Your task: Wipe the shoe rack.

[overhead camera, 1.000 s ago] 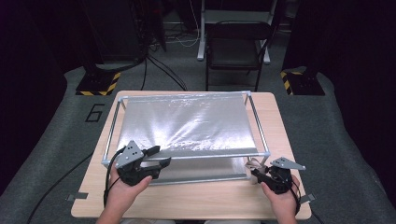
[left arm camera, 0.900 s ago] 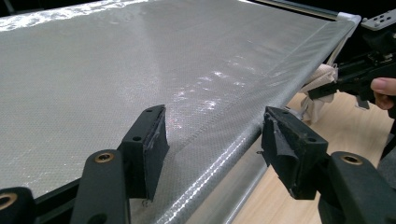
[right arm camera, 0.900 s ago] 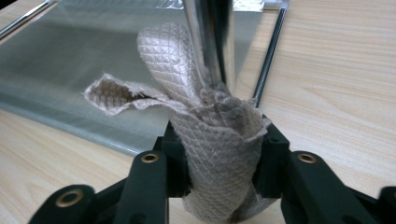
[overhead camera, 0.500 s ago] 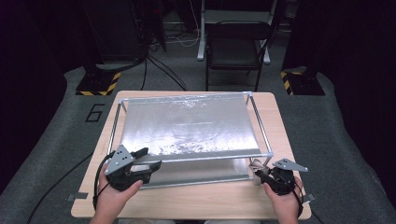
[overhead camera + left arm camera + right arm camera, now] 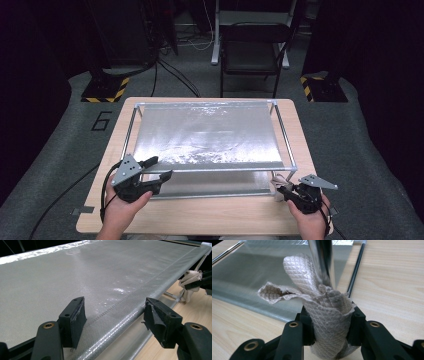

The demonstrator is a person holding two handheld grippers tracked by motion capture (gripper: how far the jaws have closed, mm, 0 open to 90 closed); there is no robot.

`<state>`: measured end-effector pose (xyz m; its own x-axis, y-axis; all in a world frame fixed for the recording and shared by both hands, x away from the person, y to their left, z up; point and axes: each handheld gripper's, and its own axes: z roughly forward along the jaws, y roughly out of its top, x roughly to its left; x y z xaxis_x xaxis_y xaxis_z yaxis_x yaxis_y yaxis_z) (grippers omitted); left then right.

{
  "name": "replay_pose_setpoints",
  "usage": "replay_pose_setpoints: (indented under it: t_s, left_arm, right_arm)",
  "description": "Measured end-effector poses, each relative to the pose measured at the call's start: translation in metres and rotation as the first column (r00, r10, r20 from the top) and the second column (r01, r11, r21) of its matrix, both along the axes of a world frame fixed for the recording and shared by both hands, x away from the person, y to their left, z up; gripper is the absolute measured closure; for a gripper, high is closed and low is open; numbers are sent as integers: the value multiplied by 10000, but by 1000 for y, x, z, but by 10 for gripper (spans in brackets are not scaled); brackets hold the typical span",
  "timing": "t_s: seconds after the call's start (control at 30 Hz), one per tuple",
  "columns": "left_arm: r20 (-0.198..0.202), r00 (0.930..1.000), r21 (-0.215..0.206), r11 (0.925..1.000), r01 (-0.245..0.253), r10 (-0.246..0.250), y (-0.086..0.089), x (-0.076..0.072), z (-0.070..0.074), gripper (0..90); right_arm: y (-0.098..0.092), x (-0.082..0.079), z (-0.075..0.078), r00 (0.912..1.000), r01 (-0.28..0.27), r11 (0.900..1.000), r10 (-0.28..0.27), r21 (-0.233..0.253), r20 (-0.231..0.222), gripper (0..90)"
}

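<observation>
**Cloth at the rack's near right leg**

High view: Your left tool (image 5: 159, 169) sits at the near left corner of the rack (image 5: 282, 136), jaws spread, one over the silver sheet (image 5: 207, 134) and one past its near edge. Your right tool (image 5: 283, 189) sits at the near right corner of the rack, on the counter (image 5: 200, 216). A pale cloth (image 5: 276, 182) lies at its tips, beside the rack's leg.

Left gripper view: The left tool (image 5: 113, 315) is wide, with nothing between its jaws. The sheet's hemmed near edge runs through the gap. The cloth (image 5: 191, 280) shows at far right, in the other tool.

Right gripper view: The right tool (image 5: 331, 325) is clamped on the cloth (image 5: 328, 315), a quilted roll standing upright between the jaws. One torn flap hangs to the left. The cloth touches the chrome leg (image 5: 322, 260) directly behind it.
</observation>
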<state>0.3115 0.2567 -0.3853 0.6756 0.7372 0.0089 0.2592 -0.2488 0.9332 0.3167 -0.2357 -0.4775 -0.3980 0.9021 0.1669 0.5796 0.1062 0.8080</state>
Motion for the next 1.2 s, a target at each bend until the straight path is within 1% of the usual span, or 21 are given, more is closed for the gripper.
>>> replay_pose_setpoints:
  t_s: [0.23,0.27,0.3,0.33,0.4,0.47,0.57,0.6,0.63,0.67,0.7,0.73,0.77,0.83,0.87,0.97,1.0,1.03,1.07,1.17,1.2]
  left_arm:
    - [-14,10000,-65,10000,33,-33,1,0,-1,343]
    - [-19,10000,-67,10000,26,-26,1,0,-1,343]
    - [-8,10000,-63,10000,22,-23,1,0,-1,343]
    - [-33,10000,-60,10000,29,-29,1,0,-1,343]
    - [-14,10000,-62,10000,28,-28,1,0,-1,343]
    - [16,10000,-83,10000,17,-17,0,1,-2,344]
    - [49,10000,-89,10000,-6,6,0,1,-2,344]
    - [43,10000,-85,10000,-6,6,0,1,-2,344]
    - [20,10000,-47,10000,6,-6,0,1,-1,344]
    - [21,10000,-39,10000,27,-27,0,1,-1,344]
    - [21,10000,-39,10000,27,-27,0,1,-1,344]
    - [1,10000,-19,10000,29,-29,0,1,-1,344]
    - [1,10000,-19,10000,29,-29,0,1,-1,344]
    - [14,10000,-51,10000,25,-25,0,1,-1,344]
    - [71,10000,-83,10000,-13,13,-1,1,-2,344]
    - [22,10000,-40,10000,14,-14,0,1,-1,344]
    - [20,10000,-45,10000,12,-12,0,1,-1,344]
    - [25,10000,-41,10000,13,-13,0,1,-1,344]
    - [20,10000,-42,10000,11,-10,0,1,-1,344]
    - [20,10000,-40,10000,14,-14,0,1,-1,344]
    - [17,10000,-42,10000,12,-11,0,1,-1,344]
  right_arm:
    - [-1,-8,-9,9992,300,9995,-298,53,-274,665]
    - [-3,-13,-11,9984,514,9987,-514,-9,-239,669]
    - [-3,-13,-11,9984,514,9987,-514,-9,-239,669]
    - [-5,-20,-11,9976,697,9976,-697,14,-62,672]
    - [-6,-24,-10,9972,752,9972,-752,54,23,674]
    - [-4,-30,-9,9981,582,9982,-584,108,211,680]
    - [3,-32,-5,9990,392,9987,-400,326,221,680]
    - [10,-31,-4,9996,155,9994,-162,306,227,680]
    - [10,-31,-4,9996,155,9994,-162,306,227,680]
    - [19,-29,-4,9997,-118,9996,113,246,217,679]
    - [19,-29,-4,9997,-118,9996,113,246,217,679]
    - [29,-26,-4,9991,-389,9991,386,151,171,679]
    - [29,-26,-4,9991,-389,9991,386,151,171,679]
    - [39,-22,-6,9982,-579,9983,578,53,161,679]
    - [48,-17,-8,9962,-864,9962,865,-64,54,678]
    - [55,-11,-11,9955,-942,9954,941,-200,-52,675]
    - [59,-9,-11,9953,-962,9954,961,-10,-137,672]
    - [64,-4,-14,9950,-996,9949,994,-124,-128,661]
    - [67,0,-15,9943,-1055,9944,1055,-8,-174,656]
    - [74,8,-19,9941,-1068,9942,1064,-157,-213,641]
    - [78,13,-21,9941,-1086,9937,1083,-292,-113,597]
